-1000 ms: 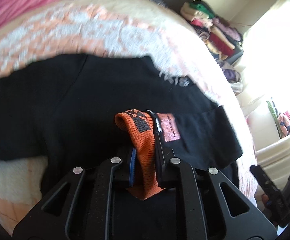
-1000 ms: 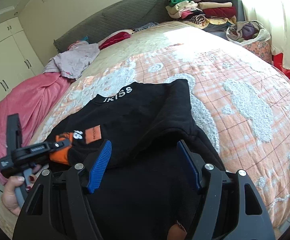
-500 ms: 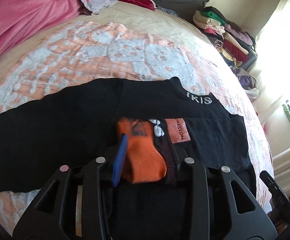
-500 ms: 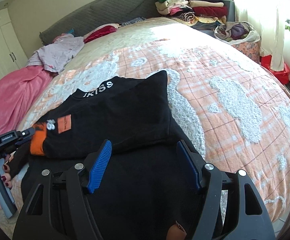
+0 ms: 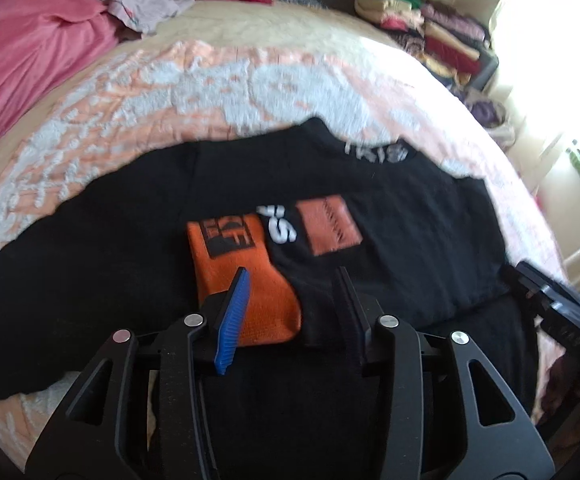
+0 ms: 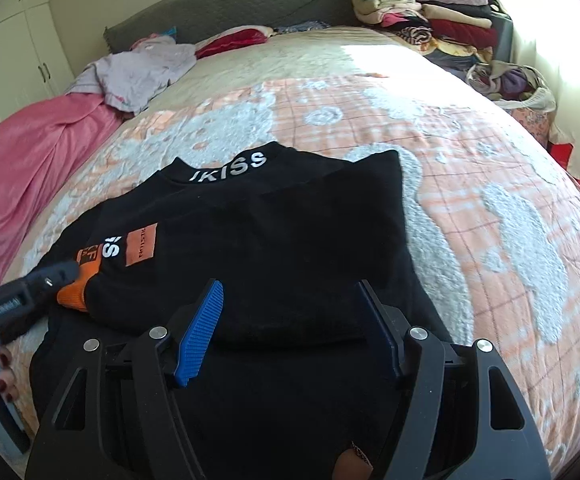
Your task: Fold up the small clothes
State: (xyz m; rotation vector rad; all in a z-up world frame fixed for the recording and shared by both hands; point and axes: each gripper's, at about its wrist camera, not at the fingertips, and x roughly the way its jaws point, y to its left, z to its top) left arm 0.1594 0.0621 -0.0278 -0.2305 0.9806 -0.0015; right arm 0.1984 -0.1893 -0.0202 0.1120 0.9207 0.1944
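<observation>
A black sweatshirt [image 6: 274, 232] with white collar lettering lies on the bed, also in the left wrist view [image 5: 130, 248]. One sleeve is folded across its chest, ending in an orange cuff [image 5: 246, 280], which also shows in the right wrist view [image 6: 78, 288]. My left gripper [image 5: 290, 280] is open just above the cuff, which lies flat and free between the jaws; it also shows in the right wrist view [image 6: 56, 274]. My right gripper [image 6: 290, 304] is open and empty over the folded sleeve at the shirt's right side.
The bed has an orange and white patterned blanket [image 6: 490, 184]. A pink cover [image 6: 30, 168] and a lilac garment [image 6: 142, 72] lie at the far left. Stacked folded clothes [image 6: 430, 20] and a bag of clothes [image 6: 510, 80] stand at the far right.
My left gripper has opened and let go of the orange cuff, which now lies flat on the shirt. The sleeve has been laid across the chest. My right gripper stayed open.
</observation>
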